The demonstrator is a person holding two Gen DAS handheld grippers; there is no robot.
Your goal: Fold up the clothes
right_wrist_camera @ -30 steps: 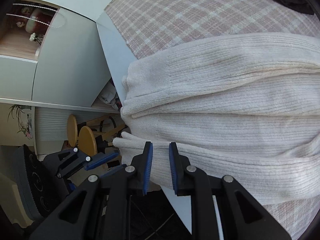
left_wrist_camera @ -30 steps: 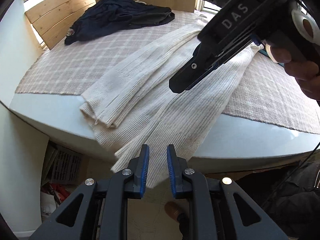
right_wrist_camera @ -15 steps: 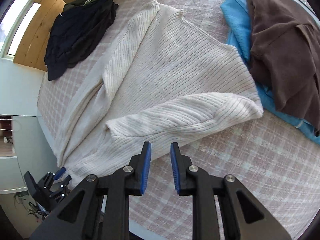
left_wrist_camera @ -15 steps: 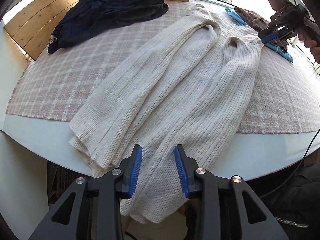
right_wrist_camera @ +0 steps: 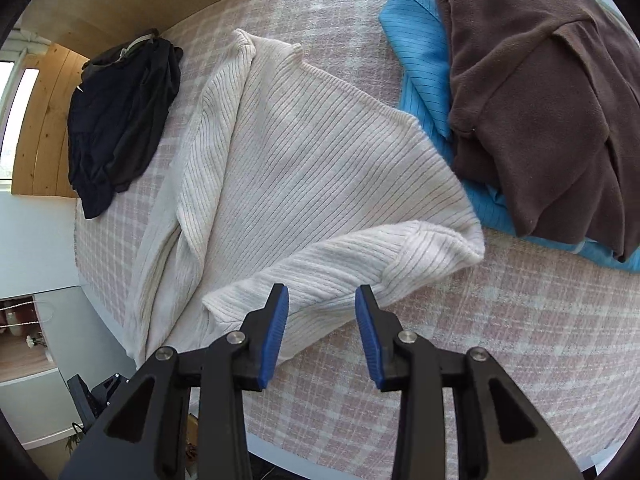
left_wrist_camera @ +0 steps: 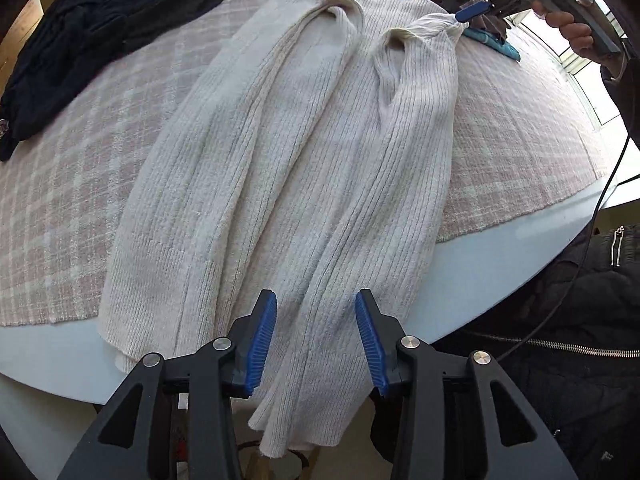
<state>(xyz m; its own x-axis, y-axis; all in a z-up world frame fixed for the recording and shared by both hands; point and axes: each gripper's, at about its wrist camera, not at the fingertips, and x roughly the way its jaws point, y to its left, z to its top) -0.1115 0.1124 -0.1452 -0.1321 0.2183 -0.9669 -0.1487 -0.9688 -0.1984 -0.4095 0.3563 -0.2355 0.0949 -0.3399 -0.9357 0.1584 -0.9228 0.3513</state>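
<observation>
Both tongs (left_wrist_camera: pixel 316 336) agape over sweater (left_wrist_camera: pixel 304 152)

Cream sweater (right_wrist_camera: pixel 312 184): ribbed knit, matt. Checked table cover (right_wrist_camera: pixel 500 340): coarse woven cloth. Brown garment (right_wrist_camera: pixel 540 100): soft fleece. Left gripper (left_wrist_camera: pixel 316 344): matt black plastic, ridged blue pads (left_wrist_camera: pixel 262 340), metal screws.

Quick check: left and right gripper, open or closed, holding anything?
Left gripper: open, empty, over the cream sweater hem.
Right gripper: open, empty, just above the sweater's folded sleeve.
</observation>
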